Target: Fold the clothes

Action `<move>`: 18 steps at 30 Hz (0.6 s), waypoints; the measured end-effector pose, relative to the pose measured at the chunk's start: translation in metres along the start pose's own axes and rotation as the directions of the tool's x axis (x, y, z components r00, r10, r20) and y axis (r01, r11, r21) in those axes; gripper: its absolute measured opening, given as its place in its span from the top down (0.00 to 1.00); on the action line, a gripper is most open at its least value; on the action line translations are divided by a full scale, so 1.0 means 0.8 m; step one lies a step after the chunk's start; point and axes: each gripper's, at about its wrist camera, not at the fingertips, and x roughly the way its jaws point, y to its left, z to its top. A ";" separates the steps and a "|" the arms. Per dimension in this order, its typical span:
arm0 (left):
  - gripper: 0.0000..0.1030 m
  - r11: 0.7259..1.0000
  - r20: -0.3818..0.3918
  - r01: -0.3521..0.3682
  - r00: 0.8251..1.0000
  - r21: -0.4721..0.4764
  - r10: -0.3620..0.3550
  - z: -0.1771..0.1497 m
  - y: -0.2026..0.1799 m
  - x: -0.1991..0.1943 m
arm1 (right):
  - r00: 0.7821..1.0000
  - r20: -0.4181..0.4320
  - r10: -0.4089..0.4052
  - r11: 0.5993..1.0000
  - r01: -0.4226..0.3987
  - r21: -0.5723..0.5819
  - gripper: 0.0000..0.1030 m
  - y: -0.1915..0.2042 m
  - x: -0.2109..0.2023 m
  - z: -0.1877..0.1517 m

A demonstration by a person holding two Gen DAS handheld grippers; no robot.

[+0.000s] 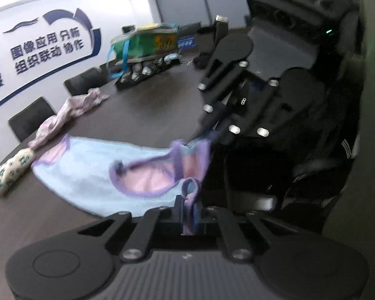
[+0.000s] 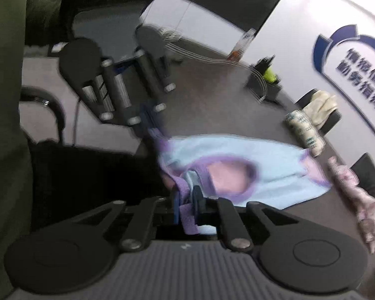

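Gripping the light-blue garment [image 1: 92, 175] by its near shoulders, one purple-trimmed strap in each tool. Left gripper [image 1: 188, 215] clenched on a strap that runs up between its pads; right gripper [image 2: 187, 208] likewise clamped on the other strap, purple binding pinched and hanging below the pads. Each gripper also visible in the other's view, at the far near-side corner of the same cloth, so both ends of the neckline held at once. Rest of the garment spread flat on the dark table [image 1: 150, 105], pink lining showing through the neck opening, hem lying toward the far edge beside a rolled patterned cloth [image 1: 10, 170] and a crumpled pink garment [image 1: 70, 112]. Blurred throughout, so fine contact hard to read.

Judging the step: grasp made, start of the first fold, near edge barely lifted. Next move likely calls for raising both straps together, keeping them level and apart so the cloth stays taut, then carrying them over toward the hem and laying them down without dragging the body. Worth watching: thin straps slipping from the pads, uneven height skewing the fold, hem nudging the rolled cloth.
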 end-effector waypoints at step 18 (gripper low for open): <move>0.79 0.850 -0.307 -0.306 0.934 -0.429 0.182 0.081 0.306 0.166 | 0.960 -0.115 -0.256 0.961 0.265 0.076 0.69 -0.252 0.180 0.039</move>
